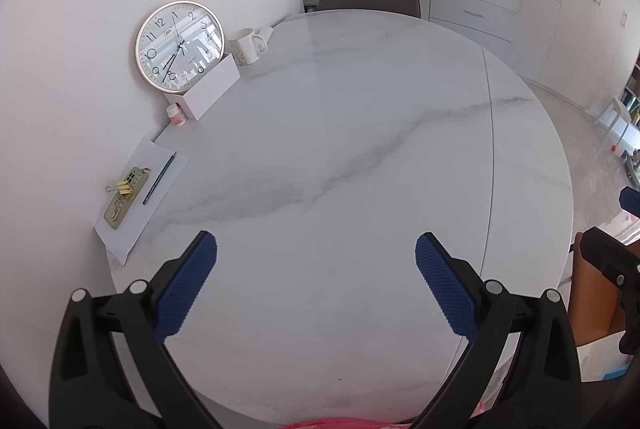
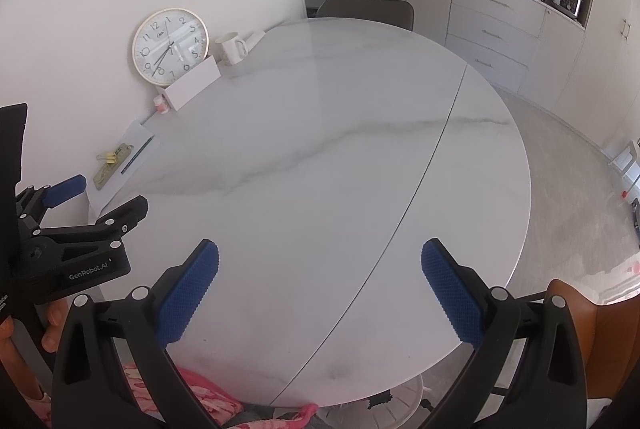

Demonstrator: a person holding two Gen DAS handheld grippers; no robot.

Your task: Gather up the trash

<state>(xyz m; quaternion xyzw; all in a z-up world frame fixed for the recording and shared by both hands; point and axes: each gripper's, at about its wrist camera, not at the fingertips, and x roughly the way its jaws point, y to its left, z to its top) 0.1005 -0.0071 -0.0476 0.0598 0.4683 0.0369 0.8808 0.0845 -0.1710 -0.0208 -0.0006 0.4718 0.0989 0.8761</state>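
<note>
My left gripper [image 1: 316,249] hangs open over the near part of a round white marble table [image 1: 360,133], with nothing between its blue pads. My right gripper [image 2: 320,257] is open too, above the table [image 2: 340,133] near its front edge, and holds nothing. The left gripper [image 2: 96,197] also shows at the left edge of the right wrist view, held by a hand [image 2: 54,321]. No crumpled or loose trash shows on the tabletop in either view. Along the wall lies a sheet of paper [image 1: 132,225] with a pen [image 1: 159,179], a ruler-like strip [image 1: 122,197] and yellow binder clips [image 1: 124,187].
A wall clock [image 1: 180,46] leans on the wall behind a white box [image 1: 212,87]. A small bottle [image 1: 176,115] and mugs [image 1: 246,47] stand beside them. A grey chair [image 1: 370,1] sits at the far side, a brown chair [image 2: 600,333] near right. Cabinets [image 2: 492,33] line the back.
</note>
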